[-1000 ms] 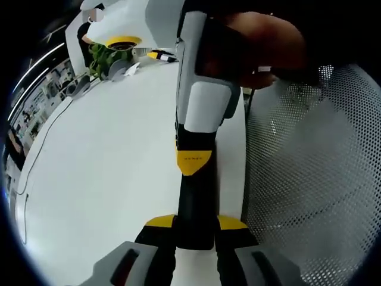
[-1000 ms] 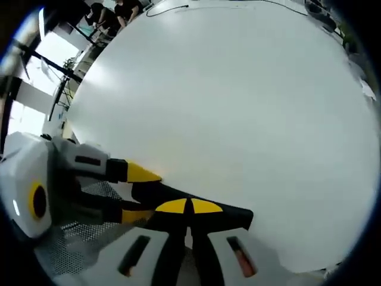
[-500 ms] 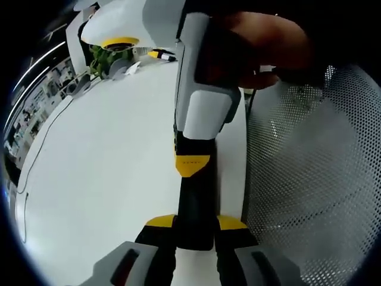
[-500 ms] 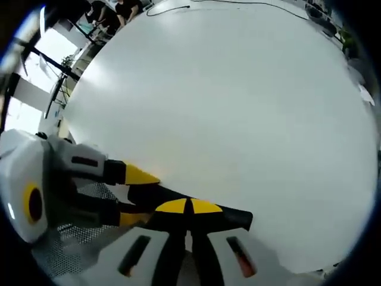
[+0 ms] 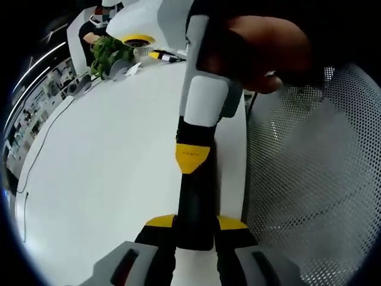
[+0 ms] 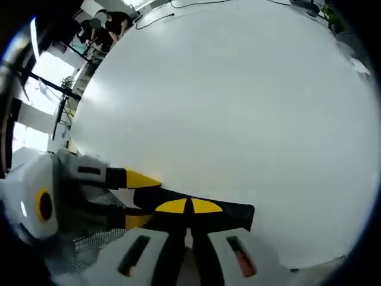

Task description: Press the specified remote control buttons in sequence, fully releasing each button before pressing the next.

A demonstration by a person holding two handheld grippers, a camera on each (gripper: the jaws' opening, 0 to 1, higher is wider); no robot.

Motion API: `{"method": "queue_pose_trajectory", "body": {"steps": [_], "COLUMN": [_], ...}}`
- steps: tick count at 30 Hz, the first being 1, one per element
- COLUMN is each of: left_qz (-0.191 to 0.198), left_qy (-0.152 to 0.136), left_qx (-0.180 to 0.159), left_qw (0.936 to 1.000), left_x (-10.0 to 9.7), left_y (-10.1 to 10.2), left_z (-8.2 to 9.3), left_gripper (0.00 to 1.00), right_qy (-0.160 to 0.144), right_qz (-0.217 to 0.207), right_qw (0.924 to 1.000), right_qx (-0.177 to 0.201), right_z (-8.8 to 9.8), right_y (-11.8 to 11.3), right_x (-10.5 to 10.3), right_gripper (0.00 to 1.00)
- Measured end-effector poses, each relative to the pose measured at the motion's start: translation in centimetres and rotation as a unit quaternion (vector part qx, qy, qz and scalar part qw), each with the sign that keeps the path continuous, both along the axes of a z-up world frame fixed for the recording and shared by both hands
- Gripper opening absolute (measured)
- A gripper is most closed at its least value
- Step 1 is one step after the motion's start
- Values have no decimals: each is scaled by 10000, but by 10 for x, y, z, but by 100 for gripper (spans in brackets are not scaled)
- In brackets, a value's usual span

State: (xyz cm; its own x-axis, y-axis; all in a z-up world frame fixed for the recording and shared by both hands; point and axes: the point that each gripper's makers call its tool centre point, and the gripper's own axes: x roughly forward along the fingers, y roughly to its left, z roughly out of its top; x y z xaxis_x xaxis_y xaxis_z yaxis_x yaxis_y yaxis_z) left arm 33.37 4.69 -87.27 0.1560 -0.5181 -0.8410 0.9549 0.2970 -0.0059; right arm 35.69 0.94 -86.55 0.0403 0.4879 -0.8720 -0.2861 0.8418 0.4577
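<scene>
A black remote control [image 5: 194,199] lies lengthwise between the yellow-tipped jaws of my left gripper [image 5: 196,222], which is shut on its near end. From above, my right gripper [image 5: 191,158] comes down with its jaws shut together, and its yellow tip rests on the remote's upper face. A hand [image 5: 262,53] holds that gripper. In the right gripper view, the shut tips of the right gripper [image 6: 190,207] sit on the remote [image 6: 237,211]. The left gripper [image 6: 140,199] clamps the remote from the left. The buttons are hidden.
The remote hovers over the edge of a white table [image 5: 107,167]. A mesh chair seat [image 5: 309,185] lies to the right. A green plant [image 5: 110,52] and small items stand at the far end, and a thin cable [image 5: 36,155] runs along it. People [image 6: 107,24] stand beyond the table.
The right gripper's body has shifted slightly up and to the right while its tip stays on the remote. The left gripper keeps its hold.
</scene>
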Motion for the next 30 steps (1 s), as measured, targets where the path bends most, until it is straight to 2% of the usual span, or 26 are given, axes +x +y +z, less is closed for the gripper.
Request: {"method": "queue_pose_trajectory", "body": {"steps": [1, 4, 9, 12, 19, 22, 30], "left_qz": [4, 13, 25, 17, 6, -2, -10], "left_qy": [2, 1, 7, 8, 11, 15, 13], "left_qx": [-2, -22, -28, -23, -14, -9, -23], "left_qw": [10000, 10000, 10000, 10000, 10000, 10000, 10000], "left_x": [0, 0, 0, 0, 0, 0, -1], "left_y": [0, 0, 0, 0, -1, 0, 0], "left_z": [0, 0, 0, 0, 0, 0, 1], "left_gripper": [24, 24, 25, 25, 25, 25, 25], "right_qy": [201, 501, 660, 413, 372, 248, 84], "right_qz": [-98, -225, -154, 37, 241, 379, 416], "right_qw": [9997, 9985, 9975, 9991, 9990, 9988, 9987], "right_qx": [51, 74, 186, 51, -94, -184, -272], "right_z": [0, 1, -1, -1, -1, -1, -1], "right_y": [-3, -8, -1, -1, 0, 0, 1], "right_x": [-3, -7, -11, -8, -13, -14, -14], "right_gripper": [0, 0, 0, 0, 0, 0, 0]}}
